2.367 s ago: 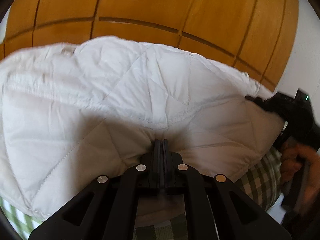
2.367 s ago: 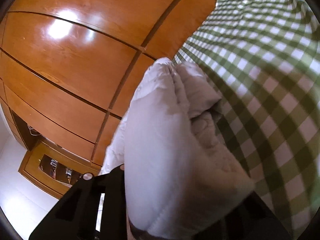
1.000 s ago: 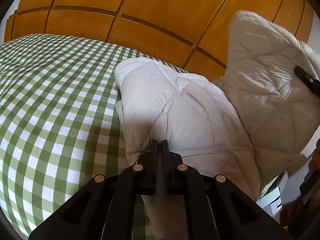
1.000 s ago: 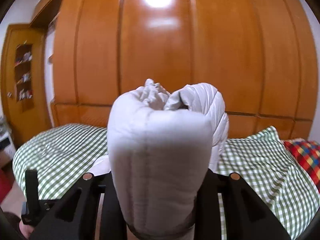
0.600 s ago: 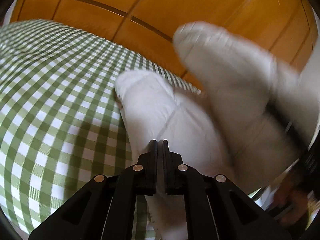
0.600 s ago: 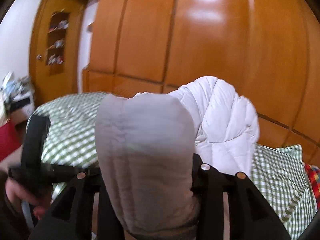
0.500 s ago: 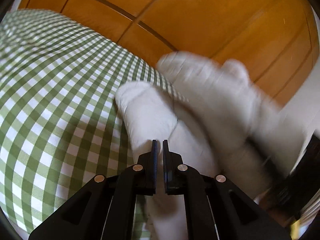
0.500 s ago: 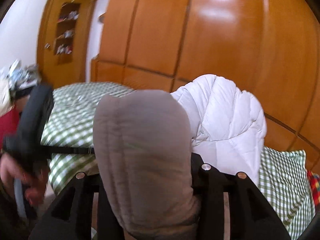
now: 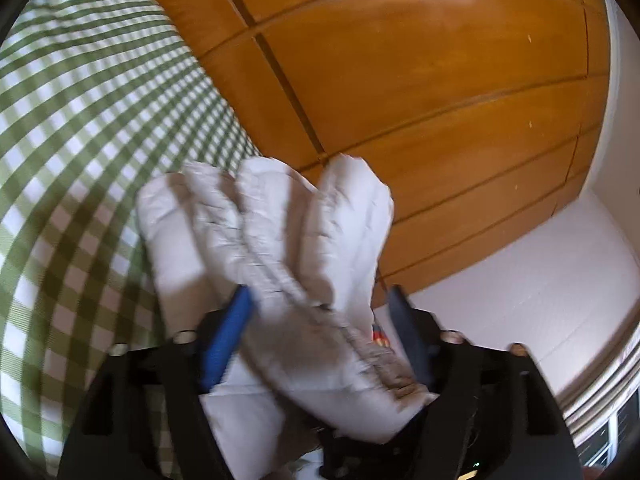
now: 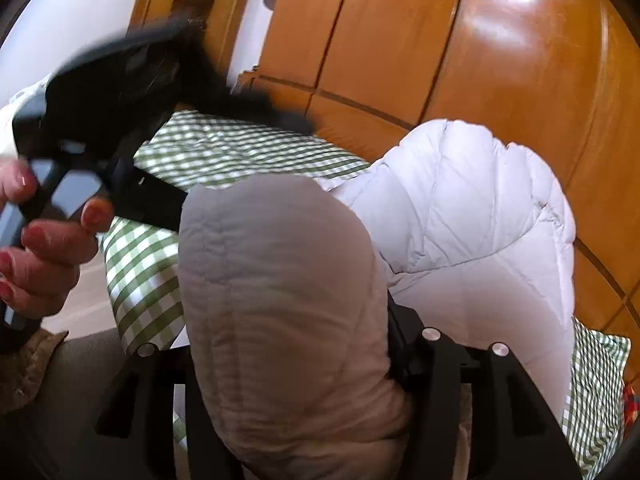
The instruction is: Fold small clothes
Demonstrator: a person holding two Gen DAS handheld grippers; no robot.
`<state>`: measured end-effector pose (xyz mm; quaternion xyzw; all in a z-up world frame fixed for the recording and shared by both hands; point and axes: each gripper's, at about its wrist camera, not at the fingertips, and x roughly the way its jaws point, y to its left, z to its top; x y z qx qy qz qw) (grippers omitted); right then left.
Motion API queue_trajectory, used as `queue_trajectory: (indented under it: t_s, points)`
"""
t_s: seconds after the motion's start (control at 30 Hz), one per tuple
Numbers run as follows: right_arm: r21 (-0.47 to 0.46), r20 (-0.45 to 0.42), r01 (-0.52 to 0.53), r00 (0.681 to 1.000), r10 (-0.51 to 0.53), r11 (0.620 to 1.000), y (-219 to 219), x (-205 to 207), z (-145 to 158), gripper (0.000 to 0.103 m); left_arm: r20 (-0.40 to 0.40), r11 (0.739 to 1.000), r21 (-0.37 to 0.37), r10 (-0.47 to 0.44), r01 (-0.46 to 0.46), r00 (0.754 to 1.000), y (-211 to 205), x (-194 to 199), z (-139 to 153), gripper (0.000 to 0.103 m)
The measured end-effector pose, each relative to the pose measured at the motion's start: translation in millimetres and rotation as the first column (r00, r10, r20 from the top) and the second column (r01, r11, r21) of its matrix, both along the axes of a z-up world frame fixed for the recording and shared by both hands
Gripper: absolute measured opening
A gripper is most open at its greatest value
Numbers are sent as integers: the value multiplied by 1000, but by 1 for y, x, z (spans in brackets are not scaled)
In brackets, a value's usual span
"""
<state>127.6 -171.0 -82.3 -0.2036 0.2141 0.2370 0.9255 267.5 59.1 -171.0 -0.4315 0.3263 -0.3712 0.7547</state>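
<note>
A white quilted jacket (image 9: 280, 240) lies bunched on the green checked bed (image 9: 80, 120). My left gripper (image 9: 320, 296) is open wide. Its blue-padded left finger (image 9: 228, 336) and its dark right finger (image 9: 404, 332) stand on either side of the stacked jacket folds. In the right wrist view my right gripper (image 10: 288, 320) is shut on a thick wad of the same jacket (image 10: 280, 280), which hides its fingertips. The rest of the jacket (image 10: 472, 208) puffs up behind the wad. The left gripper (image 10: 120, 80) shows blurred at upper left, held by a hand (image 10: 44, 248).
Orange wooden wardrobe doors (image 10: 400, 40) rise just behind the bed (image 10: 224, 148). A white wall (image 9: 520, 300) and a window corner (image 9: 600, 420) are to the right. A red patterned cloth (image 10: 630, 396) shows at the bed's right edge.
My left gripper went from shut to open and now straddles the jacket folds. The right gripper carried its held wad over toward the left gripper, keeping its grip.
</note>
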Motion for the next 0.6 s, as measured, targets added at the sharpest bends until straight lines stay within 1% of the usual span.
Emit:
queue_trajectory:
  t_s: [0.03,0.07,0.1,0.17,0.2,0.23,0.27,0.3,0.33,0.37,0.4,0.43,0.5,0.53,0.57,0.6]
  points:
    - [-16,-1,-13,1000,13,1000,2,0,-4,52,8,1000,25,-11,11,1000,-5,1,4,78]
    - [-36,2,-23,1000,23,999,4,0,-8,52,12,997,74,-24,23,1000,-13,4,9,80]
    - [-47,4,-27,1000,27,999,5,0,-9,52,5,991,126,-34,33,999,-21,9,13,80]
    - [-66,6,-32,999,32,997,3,2,-14,52,-15,967,244,-66,68,998,-37,18,19,80]
    - [-67,5,-32,999,32,997,3,2,-15,52,-33,941,326,-81,87,996,-47,24,22,79]
    - [-67,6,-29,1000,30,997,1,3,-15,53,-55,896,431,-92,107,994,-60,31,24,74]
    - [-63,3,-28,1000,29,998,-1,4,-14,54,-65,865,491,-82,104,994,-65,32,24,55]
    - [-51,-6,-33,999,32,998,-5,4,-12,57,-83,834,545,-49,87,995,-69,35,22,44]
    - [-25,-10,-40,999,40,999,-11,2,-8,61,-93,844,530,-43,87,995,-65,32,18,42]
    - [2,-14,-55,998,55,998,-17,-2,-3,63,-118,871,483,-32,85,992,-60,34,14,37]
    - [44,-15,-81,997,81,996,-28,-9,4,65,-129,882,463,-23,81,991,-57,35,11,34]
    - [66,-12,-96,995,97,993,-36,-15,8,66,-129,887,456,-14,72,992,-54,35,10,33]
    - [129,-15,-133,991,136,983,-56,-26,21,66,-103,881,470,-5,53,995,-51,30,7,32]
    - [176,-14,-150,988,155,973,-71,-31,29,67,-96,878,477,-1,47,995,-50,28,6,32]
    - [220,-9,-159,986,165,962,-85,-34,37,68,-90,879,475,5,39,996,-48,25,4,32]
    - [260,-2,-160,986,166,952,-98,-36,41,72,-85,884,467,10,31,996,-46,22,3,32]
